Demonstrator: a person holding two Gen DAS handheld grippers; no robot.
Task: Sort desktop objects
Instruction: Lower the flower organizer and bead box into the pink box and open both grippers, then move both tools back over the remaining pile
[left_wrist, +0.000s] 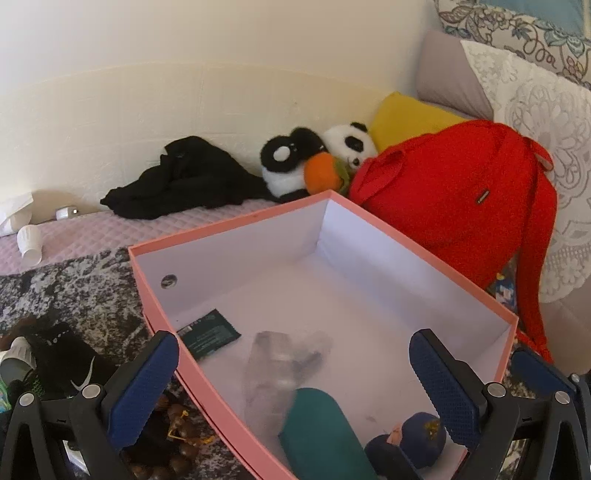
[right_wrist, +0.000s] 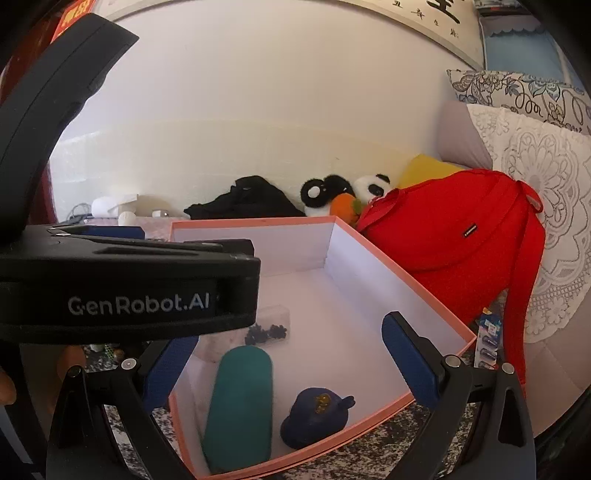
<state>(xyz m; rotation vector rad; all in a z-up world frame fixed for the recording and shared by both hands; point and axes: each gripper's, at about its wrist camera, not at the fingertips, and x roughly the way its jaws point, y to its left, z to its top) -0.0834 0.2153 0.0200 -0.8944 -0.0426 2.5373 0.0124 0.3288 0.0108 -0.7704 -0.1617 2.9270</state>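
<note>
left gripper (left_wrist: 293, 373) spread empty above pink box (left_wrist: 229, 221) | right gripper (right_wrist: 290, 354) likewise | clear case (left_wrist: 284, 365) blurred inside box, mid-drop? | risk: bounces off teal case (right_wrist: 240, 406)

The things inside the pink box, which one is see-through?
The clear plastic case holding small black pieces. The teal case, the navy cap-shaped toy and the dark green packet are all opaque.
</note>
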